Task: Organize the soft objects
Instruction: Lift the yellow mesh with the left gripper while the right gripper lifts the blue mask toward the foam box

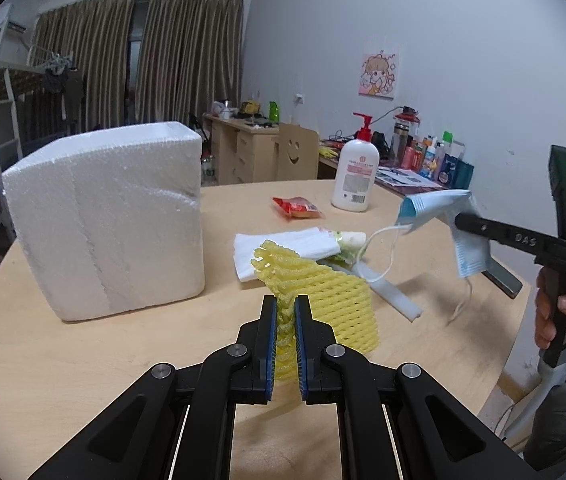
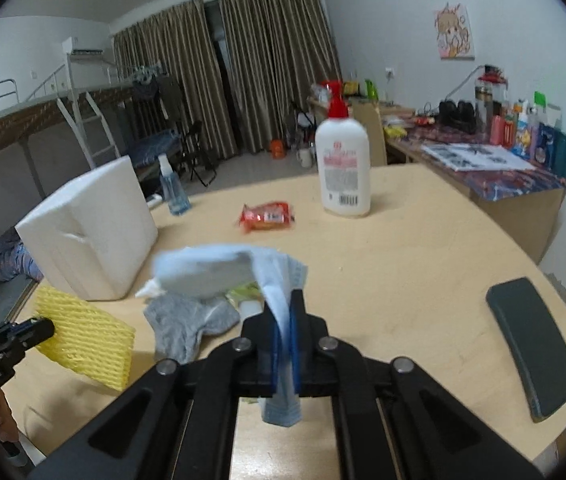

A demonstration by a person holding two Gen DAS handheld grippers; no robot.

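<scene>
My left gripper (image 1: 286, 310) is shut on a yellow foam fruit net (image 1: 323, 296), held just above the round wooden table (image 1: 83, 360). The net also shows in the right wrist view (image 2: 87, 340), with the left gripper (image 2: 49, 330) at its left edge. My right gripper (image 2: 285, 312) is shut on a light blue face mask (image 2: 219, 270), lifted above the table. In the left wrist view the mask (image 1: 435, 208) hangs from the right gripper (image 1: 461, 222) at the right, ear loops dangling. A grey cloth (image 2: 187, 324) lies under the mask. A white folded cloth (image 1: 283, 248) lies behind the net.
A white foam box (image 1: 107, 220) stands on the table's left. A white lotion bottle with a red pump (image 1: 357, 172), a red snack packet (image 1: 297, 206), a clear spray bottle (image 2: 173, 190) and a dark flat case (image 2: 535, 348) are on the table. A cluttered desk (image 2: 495, 172) stands along the right wall.
</scene>
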